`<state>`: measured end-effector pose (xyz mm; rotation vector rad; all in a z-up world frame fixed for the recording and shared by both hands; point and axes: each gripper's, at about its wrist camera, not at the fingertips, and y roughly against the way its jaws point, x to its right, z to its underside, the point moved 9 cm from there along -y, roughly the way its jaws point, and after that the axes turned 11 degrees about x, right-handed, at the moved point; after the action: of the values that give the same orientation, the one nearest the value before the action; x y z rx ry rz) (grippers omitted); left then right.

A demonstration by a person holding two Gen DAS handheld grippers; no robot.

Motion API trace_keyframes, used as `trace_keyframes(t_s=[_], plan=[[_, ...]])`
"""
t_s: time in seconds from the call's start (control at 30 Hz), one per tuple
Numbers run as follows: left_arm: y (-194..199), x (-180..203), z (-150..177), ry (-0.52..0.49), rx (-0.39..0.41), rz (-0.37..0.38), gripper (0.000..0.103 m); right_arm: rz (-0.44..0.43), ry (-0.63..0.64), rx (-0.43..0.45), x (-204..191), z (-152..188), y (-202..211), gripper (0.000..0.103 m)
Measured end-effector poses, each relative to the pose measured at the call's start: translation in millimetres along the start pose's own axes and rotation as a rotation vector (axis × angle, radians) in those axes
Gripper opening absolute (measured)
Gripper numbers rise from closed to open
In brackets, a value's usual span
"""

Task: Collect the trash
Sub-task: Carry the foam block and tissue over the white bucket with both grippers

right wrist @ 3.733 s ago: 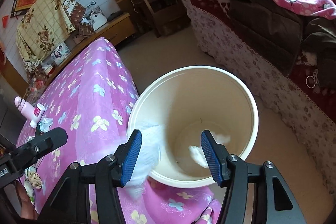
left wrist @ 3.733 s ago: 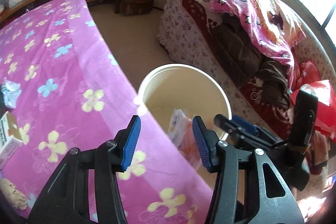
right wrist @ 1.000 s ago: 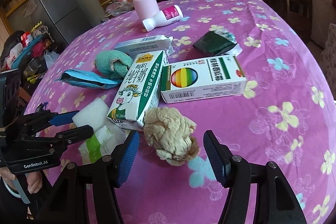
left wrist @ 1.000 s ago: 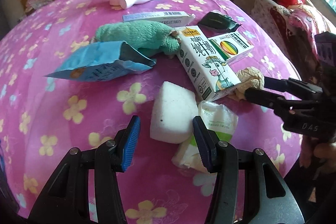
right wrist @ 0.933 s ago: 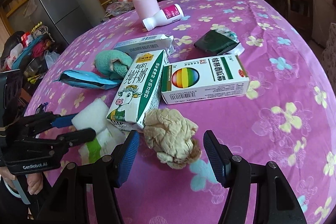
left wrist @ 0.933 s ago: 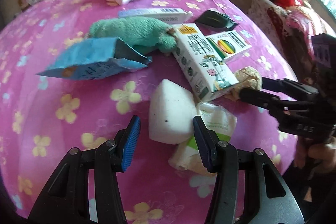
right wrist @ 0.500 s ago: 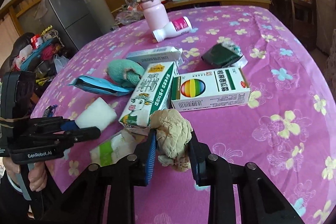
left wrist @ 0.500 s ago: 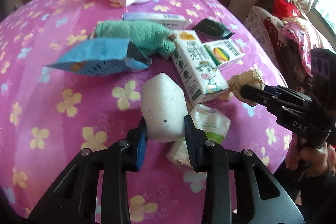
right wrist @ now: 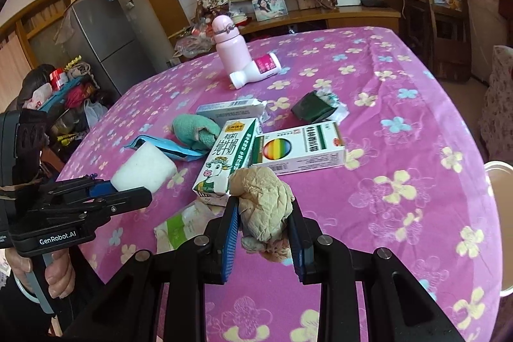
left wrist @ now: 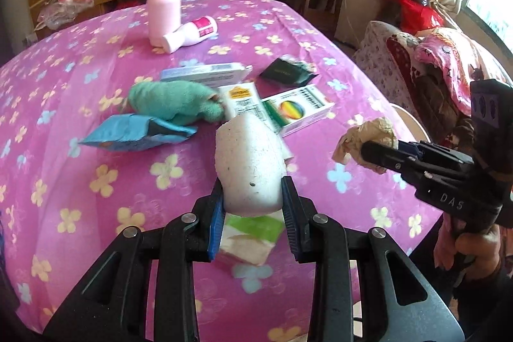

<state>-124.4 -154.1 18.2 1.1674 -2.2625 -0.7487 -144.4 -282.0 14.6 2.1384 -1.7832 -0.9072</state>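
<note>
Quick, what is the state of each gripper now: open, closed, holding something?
Left gripper: closed on the white foam block, lifted off the table.
Right gripper: closed on the crumpled brown paper wad, also lifted.

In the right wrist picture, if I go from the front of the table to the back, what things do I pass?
Crumpled paper wad in the right hand-held gripper → milk carton → dark green packet → lying white bottle → pink flask.

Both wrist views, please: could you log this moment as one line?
left hand-held gripper: shut on white foam block | right hand-held gripper: shut on crumpled paper wad | both lifted off table | bin rim at table edge
</note>
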Motion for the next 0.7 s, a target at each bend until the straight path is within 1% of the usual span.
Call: trace_keyframes(t_s=[0.3,0.47,0.7], plan=[[-15,39,-5,-0.029,-0.009,0.004,0.030,0.039,-0.021,0.034,23,-6,27,0.028],[-22,60,-9,-0.070,-0.004,-0.001,0.030,0.067,-0.045,0.047,41,-8,40,0.028],[-33,88,-17,-0.097,-0.002,0.013,0.030,0.115,-0.061,0.063,65,-9,59,0.028]])
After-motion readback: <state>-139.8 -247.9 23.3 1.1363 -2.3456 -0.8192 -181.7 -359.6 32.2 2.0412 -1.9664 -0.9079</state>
